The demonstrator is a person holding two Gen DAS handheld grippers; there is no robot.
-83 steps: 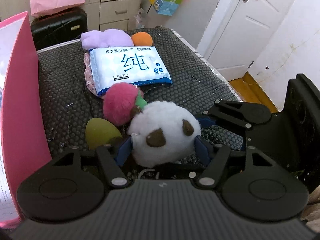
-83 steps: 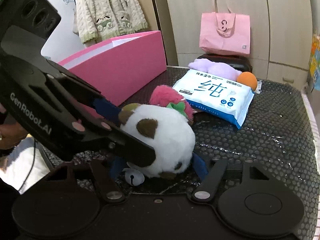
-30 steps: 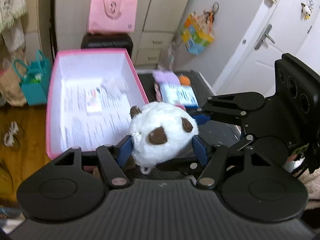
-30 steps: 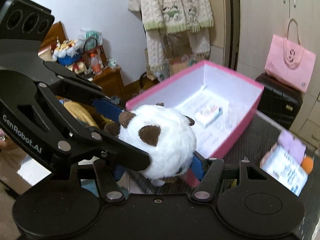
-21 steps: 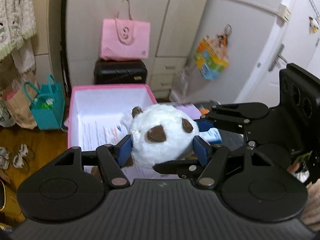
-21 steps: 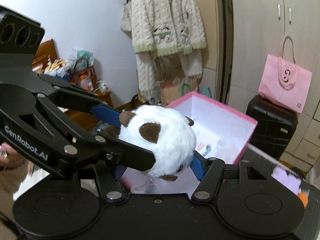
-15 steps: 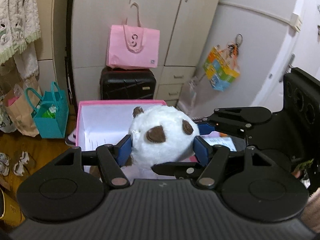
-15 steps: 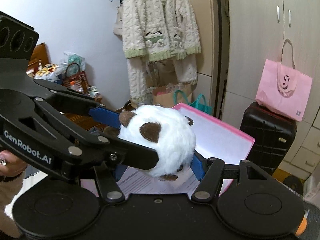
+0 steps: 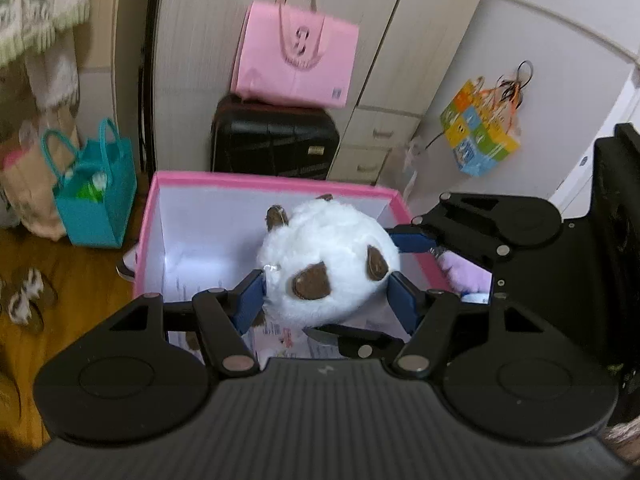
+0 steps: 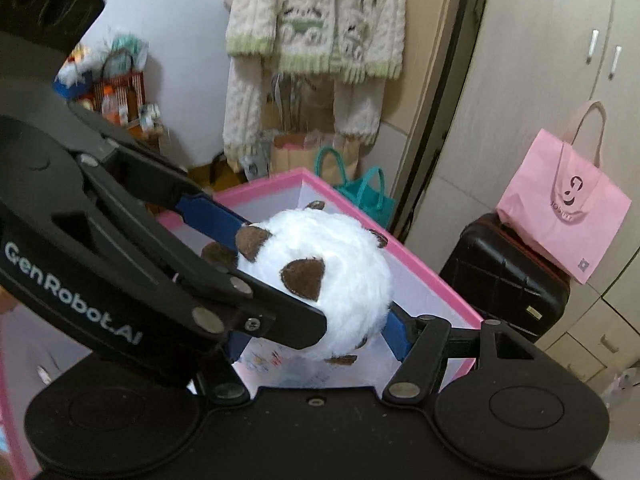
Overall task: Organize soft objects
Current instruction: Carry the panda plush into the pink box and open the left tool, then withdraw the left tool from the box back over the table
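A round white plush ball with brown patches (image 9: 328,272) is held in the air by both grippers at once. My left gripper (image 9: 326,300) is shut on its sides. My right gripper (image 10: 316,328) is shut on it too, crossing the left one; its fingers also show in the left wrist view (image 9: 412,238). The plush (image 10: 320,280) hangs over the open pink box with white inside (image 9: 192,220), which also shows in the right wrist view (image 10: 432,276). Printed papers lie on the box floor.
A black suitcase (image 9: 276,136) with a pink paper bag (image 9: 296,64) on it stands behind the box. A teal bag (image 9: 96,200) sits on the wooden floor at left. A purple plush (image 9: 466,276) peeks out at right. A knitted cardigan (image 10: 312,40) hangs on the wall.
Both grippers carried the plush ball from the black mat to above the pink box. The box now lies closer beneath and the view has tilted further down into it.
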